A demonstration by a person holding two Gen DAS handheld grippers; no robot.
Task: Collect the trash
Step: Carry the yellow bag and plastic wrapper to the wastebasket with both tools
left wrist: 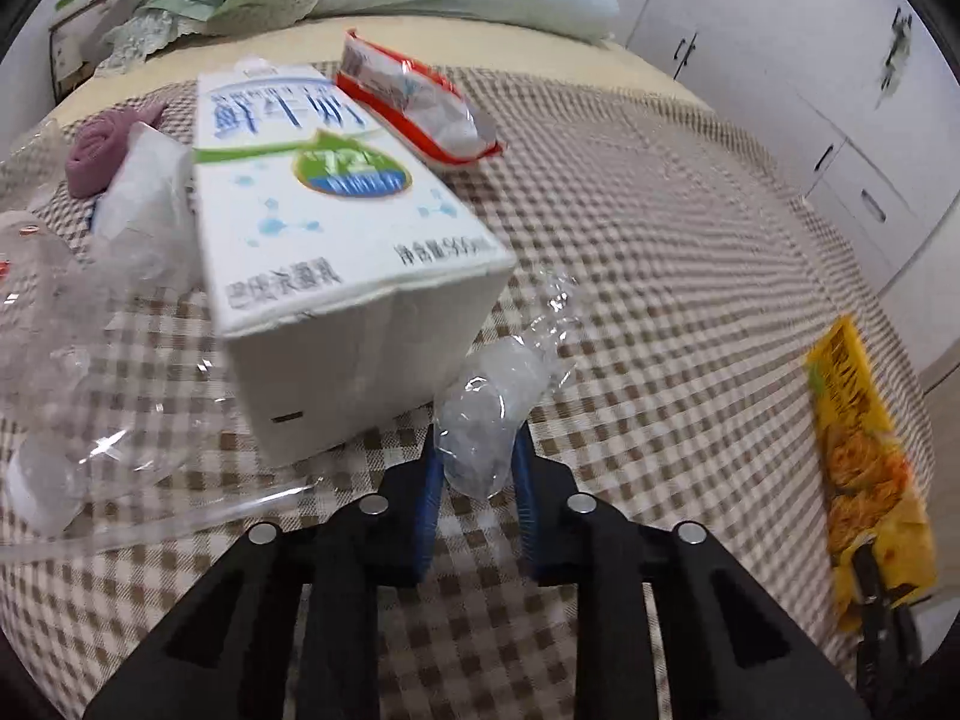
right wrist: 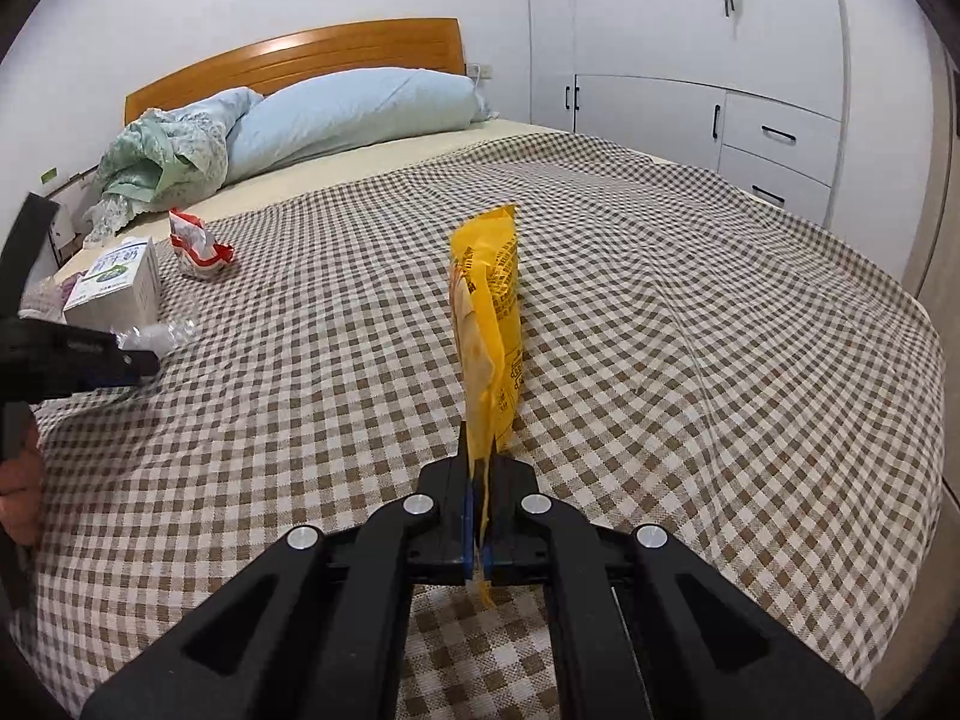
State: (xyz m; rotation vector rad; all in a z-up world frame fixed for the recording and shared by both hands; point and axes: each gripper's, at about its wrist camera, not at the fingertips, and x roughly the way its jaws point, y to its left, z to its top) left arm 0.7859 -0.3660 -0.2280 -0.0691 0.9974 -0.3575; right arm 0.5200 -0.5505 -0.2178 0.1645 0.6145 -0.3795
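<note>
A crumpled clear plastic wrapper (left wrist: 480, 414) sits between the blue pads of my left gripper (left wrist: 477, 450), which is shut on it just above the checked bedspread (left wrist: 660, 252). A white milk carton (left wrist: 336, 240) lies right behind it, with a red and white wrapper (left wrist: 414, 102) farther back. My right gripper (right wrist: 478, 462) is shut on the end of a long yellow snack bag (right wrist: 489, 312), which stands up from the bed. The left gripper (right wrist: 141, 363) shows at the left of the right wrist view, beside the carton (right wrist: 117, 288).
More clear plastic (left wrist: 72, 360) and a rolled purple cloth (left wrist: 96, 147) lie left of the carton. Blue pillows (right wrist: 360, 114) and a green quilt (right wrist: 162, 162) sit by the wooden headboard (right wrist: 300, 54). White wardrobes (right wrist: 690, 60) line the far side.
</note>
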